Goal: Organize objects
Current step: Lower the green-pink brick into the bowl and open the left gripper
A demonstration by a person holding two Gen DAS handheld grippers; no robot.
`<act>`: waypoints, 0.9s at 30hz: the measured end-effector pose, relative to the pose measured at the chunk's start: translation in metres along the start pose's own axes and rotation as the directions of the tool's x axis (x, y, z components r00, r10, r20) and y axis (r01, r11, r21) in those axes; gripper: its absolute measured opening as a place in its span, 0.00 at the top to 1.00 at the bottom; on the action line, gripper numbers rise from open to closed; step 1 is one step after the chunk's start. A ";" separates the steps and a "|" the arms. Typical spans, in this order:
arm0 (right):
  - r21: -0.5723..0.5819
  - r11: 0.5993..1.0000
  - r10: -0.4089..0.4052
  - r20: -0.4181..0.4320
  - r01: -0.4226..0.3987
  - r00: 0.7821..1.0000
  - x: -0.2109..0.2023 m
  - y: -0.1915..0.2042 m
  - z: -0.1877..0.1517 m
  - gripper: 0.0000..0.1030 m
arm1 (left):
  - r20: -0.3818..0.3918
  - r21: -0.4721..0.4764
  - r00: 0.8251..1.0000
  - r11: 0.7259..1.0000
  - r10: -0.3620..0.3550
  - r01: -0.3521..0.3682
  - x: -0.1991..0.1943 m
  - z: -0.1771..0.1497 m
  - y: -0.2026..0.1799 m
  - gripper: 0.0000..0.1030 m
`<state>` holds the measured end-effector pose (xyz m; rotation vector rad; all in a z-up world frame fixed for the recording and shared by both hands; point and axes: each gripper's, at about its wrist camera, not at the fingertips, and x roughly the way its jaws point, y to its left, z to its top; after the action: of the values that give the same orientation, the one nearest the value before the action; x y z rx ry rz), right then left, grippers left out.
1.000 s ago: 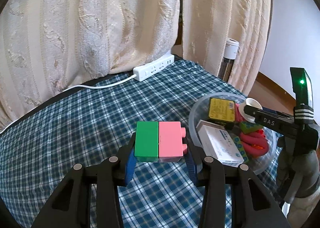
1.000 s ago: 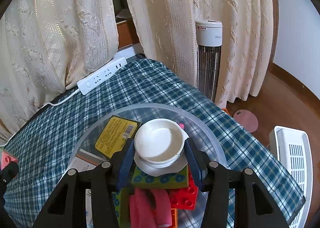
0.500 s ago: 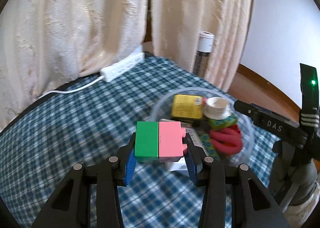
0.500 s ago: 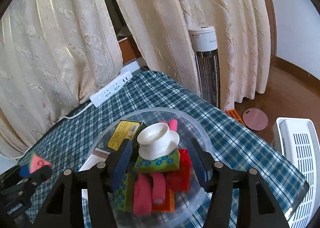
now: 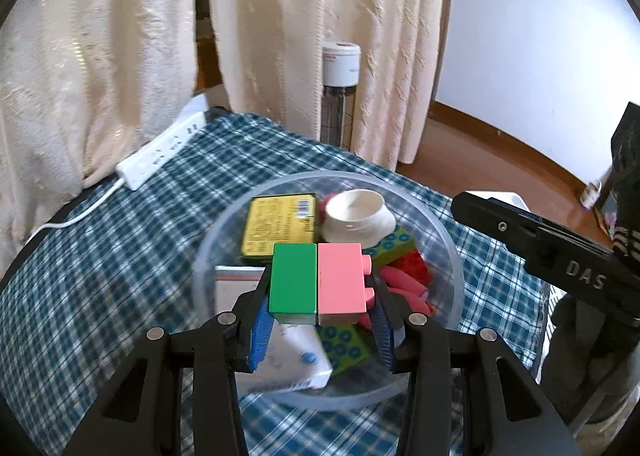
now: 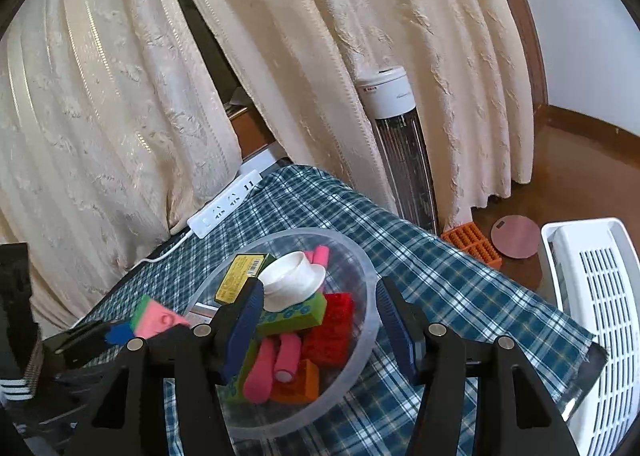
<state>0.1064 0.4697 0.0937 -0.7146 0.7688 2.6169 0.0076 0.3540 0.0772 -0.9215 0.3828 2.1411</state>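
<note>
Your left gripper (image 5: 319, 296) is closed on the green and pink block pair (image 5: 318, 283), its 2 blue pads pressing on the two ends, so the joined blocks sit level between the fingers with the pink studs pointing to the side. You hold it just above the clear plastic bowl (image 5: 448, 240), over the near part of the pile. I judge this is the carry position before a drop into the bowl.

Your right gripper (image 6: 318, 322) has its jaws spread apart and grips nothing. The white cup (image 6: 294, 276) now lies free on a green block with blue dots (image 6: 298, 314) inside the bowl, so this hand seems finished with its piece. It hangs over the bowl rim on the near side.

Around the cup the bowl holds a yellow packet (image 5: 278, 226), pink foam rollers (image 6: 274, 366), a red brick (image 6: 332, 326), an orange brick (image 6: 302, 386) and a white box (image 5: 296, 360). The pile is already high, so the block pair may slide when you release it; a low release near the white box looks safer.

The bowl stands on a blue checked cloth (image 5: 120, 276). A white power strip (image 5: 160, 150) lies well apart, near the curtain (image 5: 100, 56).
</note>
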 end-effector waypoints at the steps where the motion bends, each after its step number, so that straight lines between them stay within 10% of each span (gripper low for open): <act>1: 0.004 1.000 0.001 -0.002 -0.001 1.000 0.001 -0.002 -0.001 0.40 | -0.009 0.005 1.000 1.000 -0.003 0.003 0.005 0.001 -0.002 0.57; 27: -0.001 1.000 -0.010 -0.015 0.010 1.000 0.002 -0.001 -0.009 0.40 | 0.011 -0.001 1.000 1.000 -0.001 0.001 0.007 0.003 0.000 0.41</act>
<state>0.1085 0.4653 0.0855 -0.7379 0.7665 2.6056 0.0028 0.3593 0.0745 -0.9095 0.3763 2.1450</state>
